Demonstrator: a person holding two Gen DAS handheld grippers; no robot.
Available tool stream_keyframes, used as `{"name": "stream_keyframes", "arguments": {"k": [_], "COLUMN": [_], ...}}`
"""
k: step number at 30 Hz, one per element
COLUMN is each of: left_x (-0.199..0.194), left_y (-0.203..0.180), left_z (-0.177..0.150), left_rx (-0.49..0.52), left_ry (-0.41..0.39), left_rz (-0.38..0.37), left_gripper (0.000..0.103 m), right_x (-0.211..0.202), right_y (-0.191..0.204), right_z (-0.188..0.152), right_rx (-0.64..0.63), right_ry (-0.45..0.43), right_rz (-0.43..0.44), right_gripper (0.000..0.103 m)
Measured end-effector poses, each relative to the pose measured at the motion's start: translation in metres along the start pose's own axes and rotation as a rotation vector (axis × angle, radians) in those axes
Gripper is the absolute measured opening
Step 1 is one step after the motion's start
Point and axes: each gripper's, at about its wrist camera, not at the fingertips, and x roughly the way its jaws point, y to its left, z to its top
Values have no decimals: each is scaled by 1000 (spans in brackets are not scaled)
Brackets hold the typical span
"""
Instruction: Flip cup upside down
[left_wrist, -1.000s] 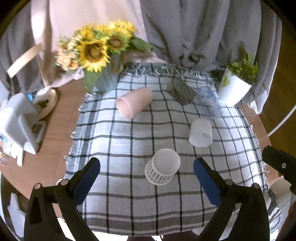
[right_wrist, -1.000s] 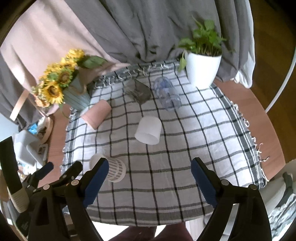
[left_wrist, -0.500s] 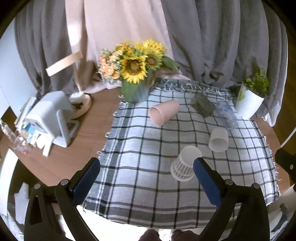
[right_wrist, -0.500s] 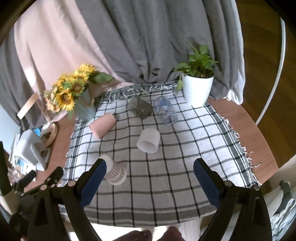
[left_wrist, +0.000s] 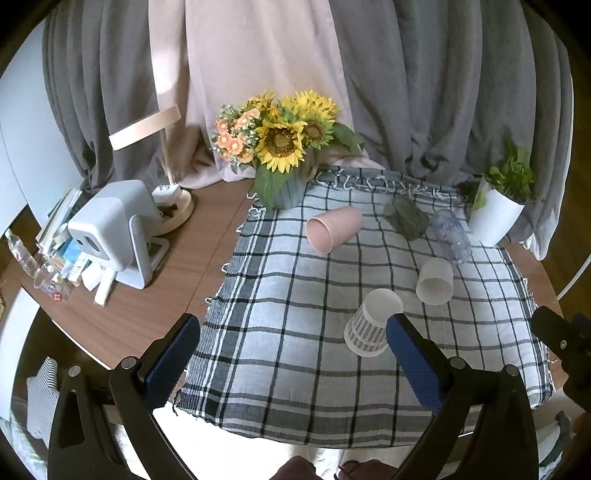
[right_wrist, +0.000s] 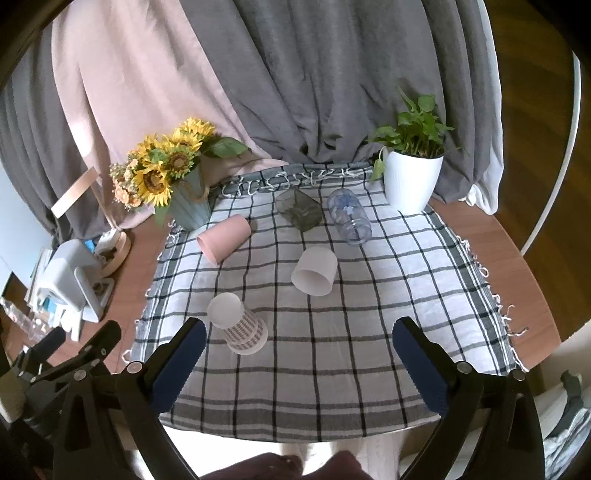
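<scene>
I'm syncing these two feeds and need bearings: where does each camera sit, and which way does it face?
Left wrist: sits on the left gripper, raised at the table's near left, facing the curtain; its open fingers and the right gripper's tip show.
Right wrist: sits on the right gripper, further right, facing likewise; its open fingers and the left gripper show.
Shared: checked cloth, patterned cup, sunflowers.

white patterned cup (left_wrist: 372, 323) (right_wrist: 238, 323) sits upside down on the checked cloth (left_wrist: 295, 295) (right_wrist: 369, 295), near its front edge
</scene>
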Motion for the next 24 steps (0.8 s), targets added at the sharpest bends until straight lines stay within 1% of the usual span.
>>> {"name": "stream_keyframes", "arguments": {"k": [11,24], "left_x": [0,2], "left_y": [-1,-1], "left_z": [3,4], "left_rx": [13,10], "left_ry": [-4,1], "left_rz": [-16,-14], "left_gripper": [103,103], "right_x": [0,1], "right_y": [-2,0], "right_z": [-1,-1], "right_rx": [6,2], "right_ry": [0,8], "right_rz": [-5,-8], "right_gripper": [102,102]}}
